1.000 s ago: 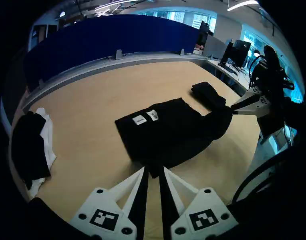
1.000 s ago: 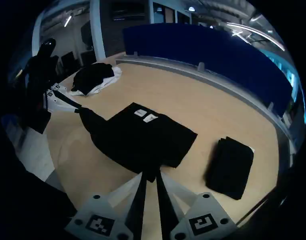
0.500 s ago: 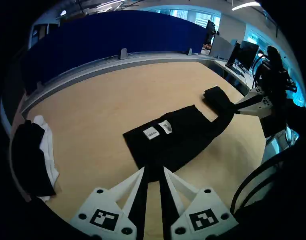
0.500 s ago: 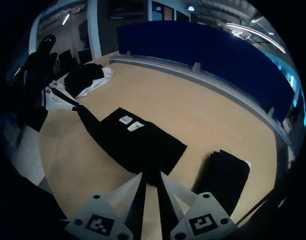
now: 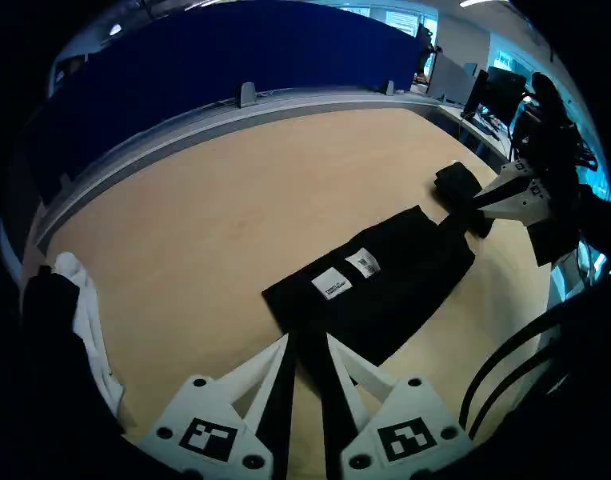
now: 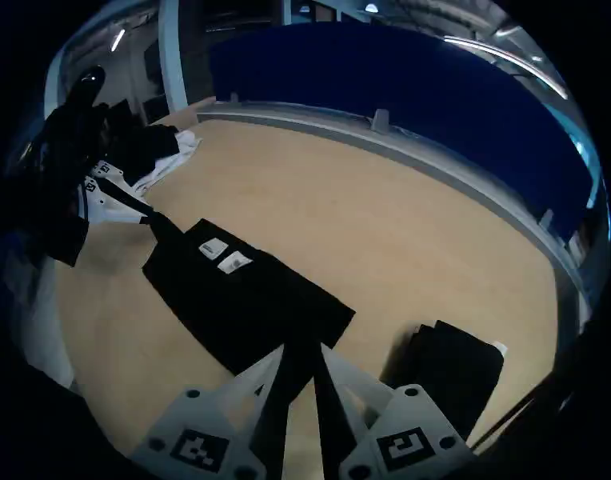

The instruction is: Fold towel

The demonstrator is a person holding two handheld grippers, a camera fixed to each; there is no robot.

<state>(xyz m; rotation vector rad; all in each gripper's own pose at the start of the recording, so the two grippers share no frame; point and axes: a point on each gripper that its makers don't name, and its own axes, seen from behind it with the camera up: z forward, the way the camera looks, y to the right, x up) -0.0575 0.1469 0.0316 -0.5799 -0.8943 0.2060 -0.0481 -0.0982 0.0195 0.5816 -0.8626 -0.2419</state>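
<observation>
Pile of cloths [image 5: 81,320]: lies at the left edge of the table [image 5: 185,208], well apart from the work.

Left gripper [image 5: 307,344]: fingers drawn narrow, pinching one end of the black towel [image 5: 385,276].

Black towel: lies stretched flat on the table between the two grippers, labels [image 5: 333,282] facing up.

Right gripper [image 6: 301,356]: fingers narrow, pinching the other end.

A grip at both ends holds the cloth taut, probably so that it can be carried over as one straight fold.

Folded towel [image 6: 453,376]: rests near the right gripper.

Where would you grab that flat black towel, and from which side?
By its near corners, from the near side of the table. The black towel lies flat and thin, so only an edge offers a pinch; the left claw and right claw each clamp one corner.
</observation>
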